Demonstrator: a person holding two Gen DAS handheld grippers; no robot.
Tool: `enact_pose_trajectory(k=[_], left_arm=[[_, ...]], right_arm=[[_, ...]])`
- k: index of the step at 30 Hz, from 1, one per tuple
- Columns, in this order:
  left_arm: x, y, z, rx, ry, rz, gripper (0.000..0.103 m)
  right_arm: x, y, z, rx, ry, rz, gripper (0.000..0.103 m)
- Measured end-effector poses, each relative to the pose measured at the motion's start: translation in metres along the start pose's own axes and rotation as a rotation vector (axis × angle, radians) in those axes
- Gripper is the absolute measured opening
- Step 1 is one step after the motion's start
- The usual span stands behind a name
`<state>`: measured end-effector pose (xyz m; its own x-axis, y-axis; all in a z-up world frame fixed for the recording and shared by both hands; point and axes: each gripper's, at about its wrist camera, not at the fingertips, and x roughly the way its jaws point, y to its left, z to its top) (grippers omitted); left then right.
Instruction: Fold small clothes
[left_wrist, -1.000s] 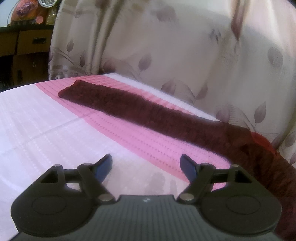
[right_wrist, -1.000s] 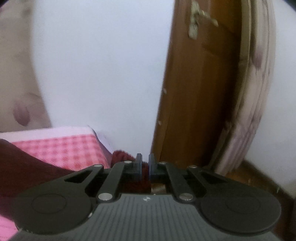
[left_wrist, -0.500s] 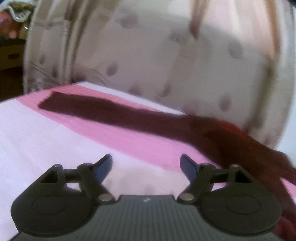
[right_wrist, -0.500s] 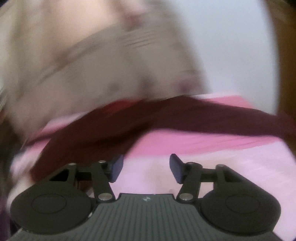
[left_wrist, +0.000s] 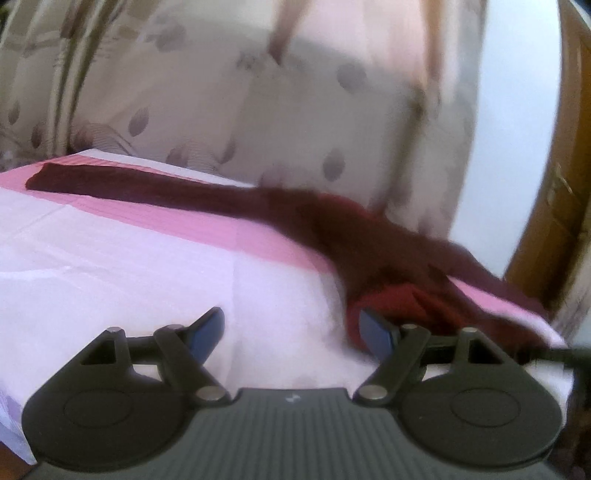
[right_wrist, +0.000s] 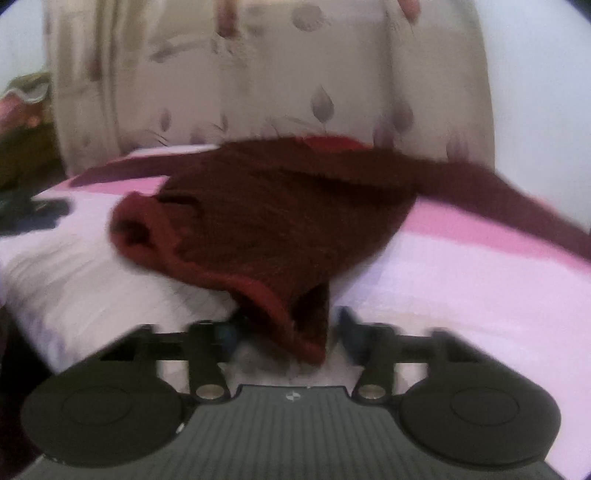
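Sprawling across the bed (left_wrist: 155, 280) ahead of both your grippers is the maroon knit sweater (right_wrist: 266, 221). Your left gripper (left_wrist: 291, 334) jaws sit wide and empty; your right gripper (right_wrist: 286, 338) jaws have just been closing, sweater hem between them.

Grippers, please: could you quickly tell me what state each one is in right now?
Left gripper: open, empty.
Right gripper: jaws have just been closing; maroon garment hem between them, pads not yet pressing it.

Both wrist cameras look low and close across the bed (left_wrist: 110, 266) toward the curtain (right_wrist: 258, 92), sharing the maroon garment (left_wrist: 388, 251).
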<state>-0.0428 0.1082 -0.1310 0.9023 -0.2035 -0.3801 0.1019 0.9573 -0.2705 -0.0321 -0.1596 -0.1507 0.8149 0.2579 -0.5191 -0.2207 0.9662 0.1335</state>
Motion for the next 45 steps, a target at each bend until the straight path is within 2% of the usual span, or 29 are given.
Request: enact_pose_trajectory(k=[1,5,10,12,15,17,18,21,24,27,28,29,30,31,33,38,41,43,45], left_arm=[[-0.001,-0.002,0.001,0.012,0.0,-0.011,0.08],[0.001,-0.019,-0.003,0.045,-0.007,-0.051,0.08],[0.025,-0.049,-0.008,0.018,-0.008,-0.09,0.08],[0.035,-0.062,-0.007,-0.007,0.002,-0.108,0.08],[0.039,-0.079,-0.011,-0.056,-0.003,-0.192,0.08],[0.038,-0.093,-0.017,-0.027,-0.024,-0.216,0.084],[0.039,-0.102,-0.02,0.011,-0.039,-0.19,0.095],[0.05,-0.122,-0.026,0.086,-0.056,-0.107,0.098],[0.069,-0.124,-0.021,0.022,-0.014,-0.063,0.098],[0.095,-0.117,-0.014,-0.082,0.054,-0.065,0.097],[0.106,-0.115,-0.011,-0.118,0.093,-0.083,0.085],[0.112,-0.112,-0.009,-0.135,0.114,-0.116,0.066],[0.118,-0.112,-0.007,-0.128,0.141,-0.131,0.016],[0.128,-0.112,-0.003,-0.111,0.208,-0.121,0.007],[0.122,-0.108,0.003,-0.119,0.203,-0.118,0.007],[0.07,-0.092,0.051,0.071,0.078,0.036,0.007],[0.026,-0.081,0.077,0.251,0.002,0.142,0.007],[0.007,-0.071,0.081,0.345,0.023,0.185,0.007],[-0.003,-0.062,0.07,0.4,0.077,0.204,0.007]], right_arm=[[-0.001,-0.008,0.006,0.08,-0.017,0.027,0.015],[-0.029,-0.045,0.042,0.445,-0.126,0.232,0.015],[-0.063,-0.077,0.085,0.648,-0.223,0.352,0.015],[-0.068,-0.084,0.099,0.675,-0.237,0.371,0.015],[-0.073,-0.09,0.115,0.661,-0.258,0.366,0.015],[-0.072,-0.094,0.122,0.666,-0.258,0.369,0.015],[-0.071,-0.095,0.126,0.674,-0.255,0.378,0.015],[-0.066,-0.097,0.136,0.665,-0.259,0.398,0.015],[-0.07,-0.098,0.141,0.661,-0.265,0.423,0.015],[-0.07,-0.102,0.144,0.668,-0.27,0.435,0.015],[-0.07,-0.104,0.146,0.67,-0.272,0.436,0.015],[-0.071,-0.105,0.146,0.67,-0.275,0.435,0.015],[-0.071,-0.107,0.146,0.672,-0.277,0.436,0.015],[-0.072,-0.109,0.146,0.675,-0.28,0.436,0.015],[-0.074,-0.113,0.145,0.682,-0.284,0.432,0.015],[-0.083,-0.127,0.128,0.742,-0.284,0.42,0.015],[-0.092,-0.127,0.103,0.786,-0.257,0.419,0.015],[-0.099,-0.12,0.076,0.814,-0.219,0.42,0.015],[-0.104,-0.11,0.043,0.838,-0.156,0.408,0.014]])
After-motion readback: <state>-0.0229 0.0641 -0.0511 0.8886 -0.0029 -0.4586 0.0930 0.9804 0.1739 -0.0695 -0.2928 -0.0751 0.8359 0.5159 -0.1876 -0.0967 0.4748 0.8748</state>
